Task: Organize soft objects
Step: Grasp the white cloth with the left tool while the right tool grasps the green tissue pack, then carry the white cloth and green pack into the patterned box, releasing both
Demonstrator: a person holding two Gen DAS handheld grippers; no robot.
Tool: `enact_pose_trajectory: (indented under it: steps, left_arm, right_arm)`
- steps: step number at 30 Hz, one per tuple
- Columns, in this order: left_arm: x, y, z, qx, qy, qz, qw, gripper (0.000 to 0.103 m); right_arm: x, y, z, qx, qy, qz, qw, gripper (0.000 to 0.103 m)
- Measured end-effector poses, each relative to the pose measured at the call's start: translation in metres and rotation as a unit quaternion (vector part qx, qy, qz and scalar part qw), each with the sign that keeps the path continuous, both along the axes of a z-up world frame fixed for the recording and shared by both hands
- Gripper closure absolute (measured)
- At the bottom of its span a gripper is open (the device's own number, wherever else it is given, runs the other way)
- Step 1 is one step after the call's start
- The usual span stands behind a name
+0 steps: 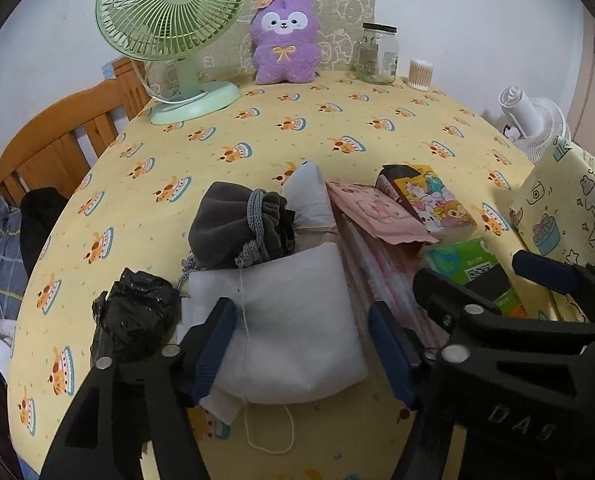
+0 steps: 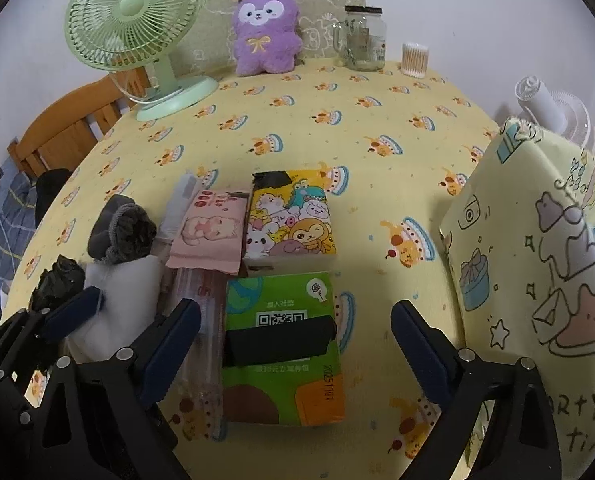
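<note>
Left gripper (image 1: 301, 354) jaws stand apart astride the white fabric pouch (image 1: 281, 320); right gripper (image 2: 295, 356) jaws stand apart astride the green tissue pack (image 2: 283, 344) on the yellow patterned tablecloth (image 2: 377, 184).

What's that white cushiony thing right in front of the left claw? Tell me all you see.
The white pouch looks like soft non-woven fabric, plump and roughly square, lying flat on the yellow tablecloth. A thin pale string hangs down its front and loops below it. A grey drawstring bag rests against its top edge. The left claw straddles it, jaws open on either side.
</note>
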State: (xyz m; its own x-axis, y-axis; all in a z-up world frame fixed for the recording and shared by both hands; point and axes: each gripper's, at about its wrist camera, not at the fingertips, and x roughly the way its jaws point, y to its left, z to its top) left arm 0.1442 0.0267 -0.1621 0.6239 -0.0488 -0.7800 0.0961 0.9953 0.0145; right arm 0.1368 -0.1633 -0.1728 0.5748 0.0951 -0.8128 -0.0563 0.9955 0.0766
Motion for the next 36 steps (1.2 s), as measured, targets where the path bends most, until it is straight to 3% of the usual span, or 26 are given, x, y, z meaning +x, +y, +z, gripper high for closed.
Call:
enact_pose_trajectory:
  steps: [2, 3, 5, 7, 9, 16, 27, 32, 36]
  left_arm:
    - [0.002, 0.003, -0.001, -0.004, 0.001, -0.004, 1.0, 0.028]
    - [0.003, 0.004, -0.001, -0.008, 0.003, -0.005, 1.0, 0.031]
    - [0.003, 0.002, 0.0, -0.003, 0.004, -0.012, 0.9999, 0.038]
    - [-0.001, -0.005, 0.003, 0.001, 0.005, -0.023, 0.9997, 0.063]
    - [-0.003, -0.007, 0.006, 0.004, 0.008, -0.022, 0.9997, 0.072]
    - [-0.012, -0.002, 0.025, 0.001, -0.02, -0.009, 0.9998, 0.079]
    - [-0.026, -0.002, 0.067, -0.014, -0.067, -0.007, 0.9976, 0.079]
    - [-0.026, -0.002, 0.088, -0.037, -0.067, -0.003, 0.9971, 0.078]
    - [-0.034, -0.008, 0.106, -0.019, -0.1, -0.007, 0.9948, 0.078]
  right_arm:
    - [0.003, -0.006, -0.002, 0.004, 0.008, -0.008, 1.0, 0.025]
    - [0.004, -0.01, -0.003, 0.004, 0.012, -0.015, 1.0, 0.028]
    - [0.003, -0.012, -0.004, 0.002, 0.01, -0.025, 1.0, 0.049]
    - [0.003, -0.007, -0.004, -0.006, 0.011, -0.018, 1.0, 0.05]
    - [0.002, -0.002, -0.002, -0.01, 0.009, -0.015, 1.0, 0.057]
    - [-0.008, 0.004, 0.015, -0.01, -0.01, 0.005, 1.0, 0.059]
    - [-0.028, 0.006, 0.059, -0.023, -0.07, 0.009, 0.997, 0.06]
    - [-0.037, 0.001, 0.082, -0.024, -0.095, 0.009, 0.995, 0.059]
    - [-0.044, -0.002, 0.101, -0.016, -0.118, 0.008, 0.993, 0.059]
